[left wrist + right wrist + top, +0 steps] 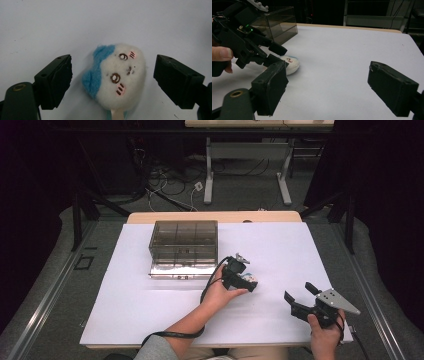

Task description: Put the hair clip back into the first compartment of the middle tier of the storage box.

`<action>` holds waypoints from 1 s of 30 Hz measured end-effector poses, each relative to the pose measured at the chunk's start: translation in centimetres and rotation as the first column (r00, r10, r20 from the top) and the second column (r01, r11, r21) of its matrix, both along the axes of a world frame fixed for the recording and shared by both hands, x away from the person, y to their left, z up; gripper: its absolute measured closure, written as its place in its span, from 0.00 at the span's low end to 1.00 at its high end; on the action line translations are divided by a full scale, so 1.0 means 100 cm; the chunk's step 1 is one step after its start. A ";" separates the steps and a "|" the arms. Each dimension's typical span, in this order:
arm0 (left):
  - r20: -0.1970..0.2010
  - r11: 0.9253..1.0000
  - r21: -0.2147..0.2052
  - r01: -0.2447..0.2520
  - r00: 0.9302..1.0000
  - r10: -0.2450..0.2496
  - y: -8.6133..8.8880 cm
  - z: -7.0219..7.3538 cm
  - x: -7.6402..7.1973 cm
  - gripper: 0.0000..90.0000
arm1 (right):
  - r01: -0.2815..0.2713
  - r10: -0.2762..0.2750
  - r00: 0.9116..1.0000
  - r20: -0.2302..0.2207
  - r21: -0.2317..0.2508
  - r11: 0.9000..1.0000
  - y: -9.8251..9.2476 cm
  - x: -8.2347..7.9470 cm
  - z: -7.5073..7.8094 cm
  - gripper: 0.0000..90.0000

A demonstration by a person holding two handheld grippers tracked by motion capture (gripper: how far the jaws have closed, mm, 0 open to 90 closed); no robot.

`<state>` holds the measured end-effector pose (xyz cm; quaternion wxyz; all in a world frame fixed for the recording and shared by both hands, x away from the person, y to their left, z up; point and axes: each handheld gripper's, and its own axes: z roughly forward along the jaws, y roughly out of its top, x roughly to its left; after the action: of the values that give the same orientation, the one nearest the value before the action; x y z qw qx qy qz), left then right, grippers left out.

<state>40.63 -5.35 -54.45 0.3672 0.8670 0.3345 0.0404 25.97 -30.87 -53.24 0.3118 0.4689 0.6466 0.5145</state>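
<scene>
Two grippers over a white table [150, 310], a smoked box [184, 249] at its far side. The plush [117, 77] lies flat at mid-table, straddled untouched by the left gripper [112, 80]; the squeeze is best centred. The right gripper [299, 301] is held wide, empty

table [150, 320]: white top | plush toy [250, 279], smoked box [184, 249] on it

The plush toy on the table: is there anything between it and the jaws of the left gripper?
Nothing visible. In the left gripper view the plush toy lies on the white table between the two jaws of the left gripper, with bare table on each side. The pads do not touch it yet.
</scene>
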 end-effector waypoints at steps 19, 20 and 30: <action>-0.003 0.998 0.056 0.024 1.000 -0.024 -0.004 -0.008 -0.003 0.33 | 0.008 -0.008 1.000 0.005 0.001 1.000 -0.001 -0.002 0.000 0.17; 0.000 0.998 0.061 0.023 1.000 -0.023 -0.004 -0.008 -0.004 0.34 | 0.010 -0.010 1.000 0.005 0.002 1.000 -0.001 -0.002 0.000 0.17; -0.004 0.997 0.072 0.034 0.999 -0.033 -0.003 -0.006 -0.003 0.41 | 0.011 -0.011 1.000 0.002 -0.001 1.000 -0.002 -0.002 -0.001 0.17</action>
<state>40.29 -5.62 -55.07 0.3358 0.8852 0.3187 0.0452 25.82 -31.06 -53.34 0.3156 0.4720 0.6438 0.5129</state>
